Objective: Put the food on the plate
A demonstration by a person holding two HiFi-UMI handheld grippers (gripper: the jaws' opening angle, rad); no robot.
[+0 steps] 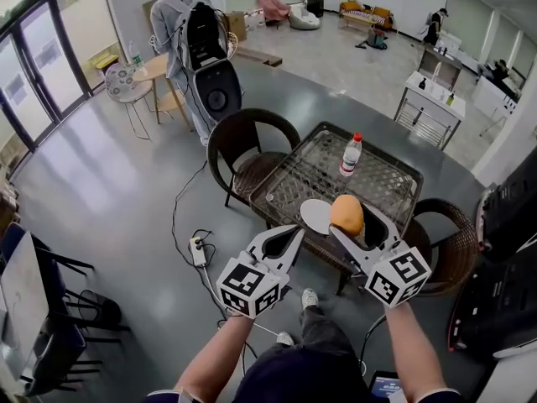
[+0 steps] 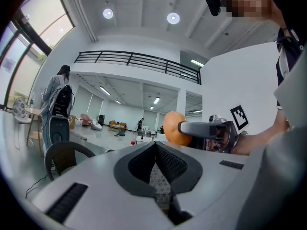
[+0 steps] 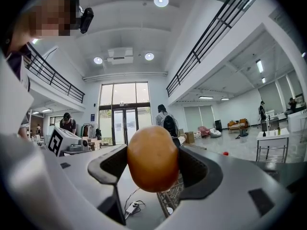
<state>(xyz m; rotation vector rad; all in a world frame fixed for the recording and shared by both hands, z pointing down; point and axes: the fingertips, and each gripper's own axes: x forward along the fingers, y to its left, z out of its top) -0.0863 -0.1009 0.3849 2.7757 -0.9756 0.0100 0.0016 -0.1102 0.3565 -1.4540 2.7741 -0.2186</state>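
Note:
A round orange-brown bun (image 1: 346,214) sits between the jaws of my right gripper (image 1: 354,222), which is shut on it and holds it in the air above the near edge of the table. In the right gripper view the bun (image 3: 152,158) fills the gap between the jaws of the right gripper (image 3: 152,161). A white plate (image 1: 313,214) lies on the glass table just left of the bun. My left gripper (image 1: 292,233) hovers beside the plate's near edge, jaws together and empty. From the left gripper (image 2: 154,146) view, the bun (image 2: 171,128) shows to the right.
The glass-topped wicker table (image 1: 386,179) carries a water bottle (image 1: 351,154) with a red cap behind the plate. Dark wicker chairs (image 1: 243,145) stand left and right of it. A power strip with a cable (image 1: 199,250) lies on the floor. A person (image 1: 180,23) stands far off.

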